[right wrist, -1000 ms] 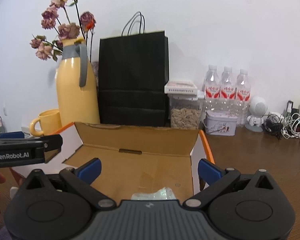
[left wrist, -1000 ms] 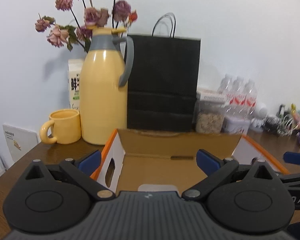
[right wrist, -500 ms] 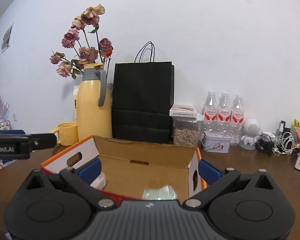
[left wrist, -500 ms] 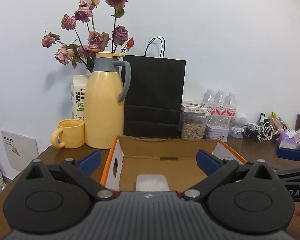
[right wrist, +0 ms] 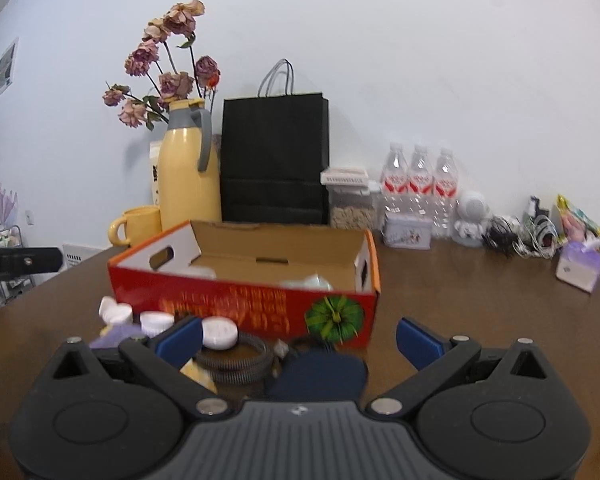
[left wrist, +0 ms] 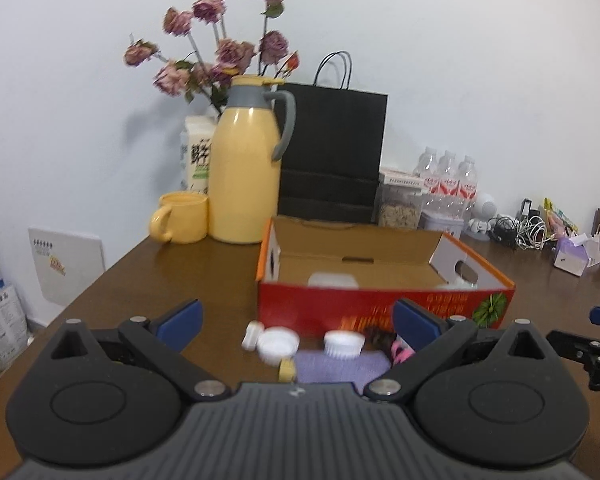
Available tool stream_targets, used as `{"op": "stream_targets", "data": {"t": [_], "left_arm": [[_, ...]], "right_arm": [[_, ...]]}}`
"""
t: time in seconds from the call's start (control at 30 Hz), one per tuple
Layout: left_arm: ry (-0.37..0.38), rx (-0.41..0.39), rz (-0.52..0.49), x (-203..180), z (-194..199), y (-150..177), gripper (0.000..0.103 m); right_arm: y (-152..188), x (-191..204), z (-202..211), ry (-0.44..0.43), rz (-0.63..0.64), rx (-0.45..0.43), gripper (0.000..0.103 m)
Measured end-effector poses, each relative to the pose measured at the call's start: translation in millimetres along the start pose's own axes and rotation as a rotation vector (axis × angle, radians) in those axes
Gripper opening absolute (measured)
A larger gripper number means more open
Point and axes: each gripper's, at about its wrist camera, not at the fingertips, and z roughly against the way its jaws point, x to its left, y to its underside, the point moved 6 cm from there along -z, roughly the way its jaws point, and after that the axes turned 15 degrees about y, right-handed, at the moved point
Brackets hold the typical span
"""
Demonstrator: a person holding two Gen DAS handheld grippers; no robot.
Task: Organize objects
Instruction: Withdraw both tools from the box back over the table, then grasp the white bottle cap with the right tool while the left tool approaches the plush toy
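Observation:
An open red cardboard box (left wrist: 384,304) (right wrist: 244,304) sits on the brown table with white items inside. In front of it lie small objects: white bottle caps (left wrist: 278,342) (right wrist: 219,332), a ribbed white cap (left wrist: 343,343), a purple cloth (left wrist: 340,366), a black coiled spring (right wrist: 232,360) and a dark blue object (right wrist: 320,372). My left gripper (left wrist: 296,322) is open and empty above the caps. My right gripper (right wrist: 298,336) is open and empty above the spring and dark blue object.
Behind the box stand a yellow thermos (left wrist: 246,168) with dried roses, a yellow mug (left wrist: 182,218), a black paper bag (left wrist: 332,152), a grain container (right wrist: 350,200), water bottles (right wrist: 420,188) and tangled cables (right wrist: 520,236). A purple tissue box (right wrist: 578,266) sits right.
Both grippers have pulled back and away from the box; its red front and the small objects before it have come into view. Both stay open.

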Motion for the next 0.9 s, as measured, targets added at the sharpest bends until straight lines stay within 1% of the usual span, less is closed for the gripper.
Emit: {"op": "stream_targets", "data": {"t": [0.37,0.57,0.6,0.63,0.67,0.73,0.77,0.83,0.87,0.9], "left_arm": [[-0.006,0.088,0.075,14.2,35.3,50.2,0.103],[-0.016,0.113,0.095,19.4,39.6,61.6,0.103],[-0.013,0.114,0.097,19.1,39.8,62.3,0.103],[-0.011,0.115,0.097,18.4,40.0,62.8,0.103],[-0.008,0.115,0.095,17.6,40.1,63.1,0.103],[-0.003,0.117,0.094,16.5,39.7,62.8,0.103],[-0.002,0.119,0.093,16.0,39.4,63.0,0.103],[0.003,0.122,0.094,14.6,38.7,63.6,0.103],[0.005,0.124,0.093,13.6,38.4,63.9,0.103],[0.007,0.125,0.092,12.3,38.6,64.5,0.103]], "right_arm": [[61.0,-16.7,23.6,0.021,0.007,0.126,0.103],[82.6,-17.9,25.4,0.043,0.046,0.169,0.103],[83.7,-17.8,24.3,0.044,0.052,0.173,0.101],[85.0,-17.4,23.5,0.042,0.058,0.176,0.095],[85.9,-17.6,22.8,0.042,0.062,0.178,0.091],[87.7,-17.2,20.9,0.033,0.073,0.184,0.078],[88.3,-16.3,19.5,0.024,0.080,0.186,0.077],[89.6,-13.7,14.4,0.004,0.091,0.191,0.066],[89.6,-12.5,12.2,-0.010,0.088,0.188,0.065],[89.1,-10.9,10.3,-0.028,0.085,0.188,0.061]]}}
